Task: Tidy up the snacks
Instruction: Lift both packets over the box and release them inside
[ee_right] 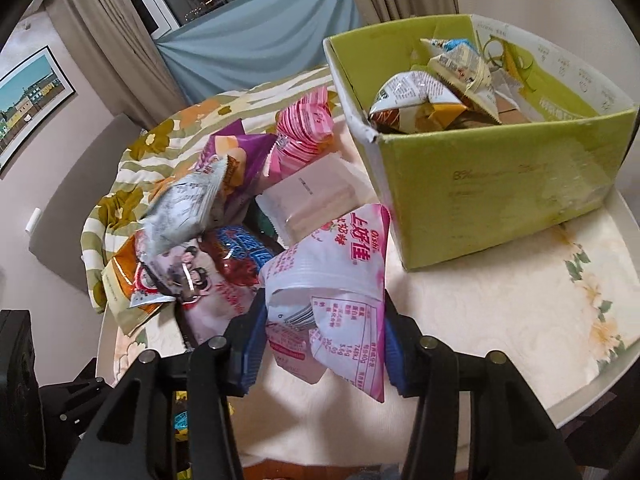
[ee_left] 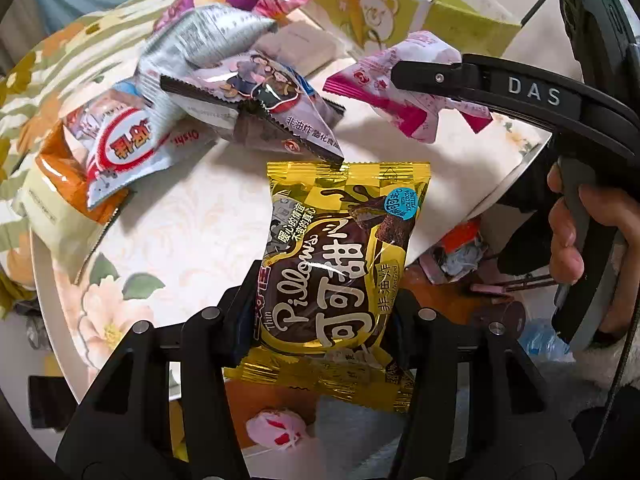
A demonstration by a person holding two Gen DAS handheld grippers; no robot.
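The bench (ee_right: 500, 300) is round and covered with a cream cloth that has pale flowers. In the right wrist view, a blue-grey curtain hangs at the top centre, beige curtains stand beside it, and a framed picture (ee_right: 28, 108) of coloured houses is on the wall at the left edge. A striped cloth with yellow flowers (ee_right: 120, 200) lies bunched at the far left side of the bench.

A green cardboard box (ee_right: 500, 192) stands in the upper right of this view and already has several packets inside. A heap of snack packets (ee_right: 224, 200) lies left of it, in the middle of the frame.

The right tongs (ee_right: 320, 340) are clenched on a pink and white packet (ee_right: 328, 280), which stands up between the blue pads at the bottom centre, lifted off the bench, below and to the left of the box.

In the left wrist view, the left tongs (ee_left: 316, 328) are grasping a gold and brown Pillows packet (ee_left: 340, 252) by its lower part; the packet points up to the centre of the frame, just below the heap. At the right edge of this view, a hand (ee_left: 580, 232) holds the handle of the other tool.
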